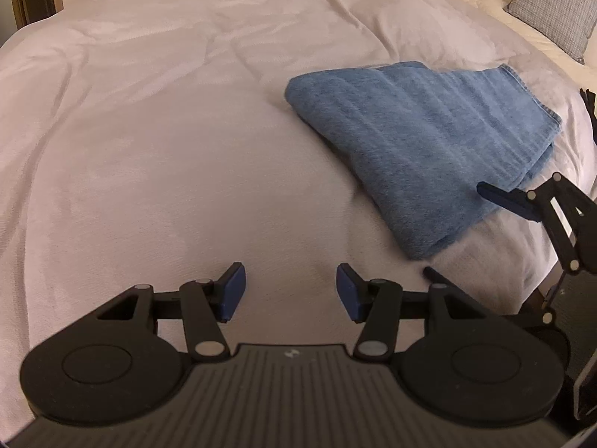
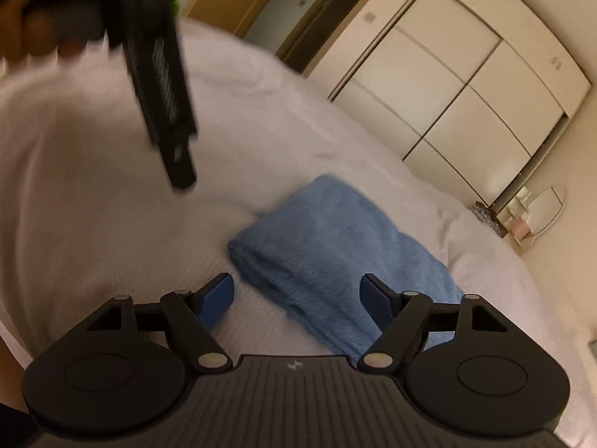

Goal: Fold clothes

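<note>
The blue towel (image 1: 418,138) lies folded on the bed (image 1: 149,130). Both grippers, left (image 1: 290,293) and right (image 2: 296,298), gape empty; a careless snag could undo the layers.

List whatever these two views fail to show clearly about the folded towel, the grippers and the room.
- Blue towel: near end hidden by the right gripper body in the right wrist view; layer count unreadable.
- Left gripper: a motion-blurred dark shape in the right wrist view.
- Right gripper in the left wrist view: cut off by the right edge.
- Grey pillow: cropped at the corner.
- Shelf items: too small.
</note>
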### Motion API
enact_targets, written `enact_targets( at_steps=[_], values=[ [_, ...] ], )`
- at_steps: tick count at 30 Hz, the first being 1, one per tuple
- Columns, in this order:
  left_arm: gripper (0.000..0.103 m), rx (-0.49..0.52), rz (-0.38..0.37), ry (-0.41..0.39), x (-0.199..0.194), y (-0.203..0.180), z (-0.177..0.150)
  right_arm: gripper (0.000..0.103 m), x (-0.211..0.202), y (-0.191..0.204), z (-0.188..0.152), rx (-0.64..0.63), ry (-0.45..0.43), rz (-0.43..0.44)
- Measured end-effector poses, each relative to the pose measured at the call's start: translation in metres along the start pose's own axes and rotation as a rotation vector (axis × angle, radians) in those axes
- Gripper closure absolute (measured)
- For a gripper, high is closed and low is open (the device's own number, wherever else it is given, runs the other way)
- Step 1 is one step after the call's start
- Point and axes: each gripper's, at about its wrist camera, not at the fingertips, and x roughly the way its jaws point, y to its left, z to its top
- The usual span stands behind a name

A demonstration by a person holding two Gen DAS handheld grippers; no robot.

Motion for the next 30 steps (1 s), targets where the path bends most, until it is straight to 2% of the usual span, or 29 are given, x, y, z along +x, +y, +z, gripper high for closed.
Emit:
enact_targets(
  at_steps=[5,9,11,13,15,16,18,21,23,27,30],
  values=[
    [0.054,-0.003,-0.014,-0.008,0.004,0.007,0.002,0.030,0.016,0.003,0.005,-0.048,-0.003,-0.029],
    [0.053,-0.004,-0.023,-0.009,0.009,0.009,0.005,0.040,0.040,0.005,0.009,-0.082,0.003,-0.044],
    [0.053,-0.001,-0.021,-0.008,0.011,0.008,0.008,0.040,0.046,0.007,0.008,-0.096,0.004,-0.052],
    [0.053,0.006,-0.018,-0.008,0.012,0.007,0.011,0.049,0.048,0.003,0.005,-0.060,0.002,-0.043],
    [0.053,0.014,-0.016,-0.009,0.014,0.005,0.015,0.062,0.046,-0.009,0.003,0.025,-0.006,-0.012],
    [0.053,0.022,-0.020,-0.012,0.015,0.001,0.019,0.066,0.044,-0.019,0.002,0.098,-0.010,0.013],
    [0.053,0.039,-0.027,-0.018,0.018,-0.005,0.027,0.080,0.037,-0.052,0.003,0.333,-0.014,0.090],
    [0.053,0.064,-0.037,-0.026,0.023,-0.015,0.038,0.083,0.024,-0.126,-0.010,0.775,-0.056,0.218],
    [0.053,0.081,-0.044,-0.031,0.026,-0.022,0.046,0.083,0.012,-0.173,-0.030,1.015,-0.111,0.260],
    [0.053,0.114,-0.058,-0.042,0.031,-0.035,0.061,0.083,-0.009,-0.247,-0.096,1.402,-0.203,0.251],
    [0.053,0.141,-0.073,-0.050,0.036,-0.047,0.073,0.083,-0.014,-0.283,-0.157,1.620,-0.219,0.181]
  ],
)
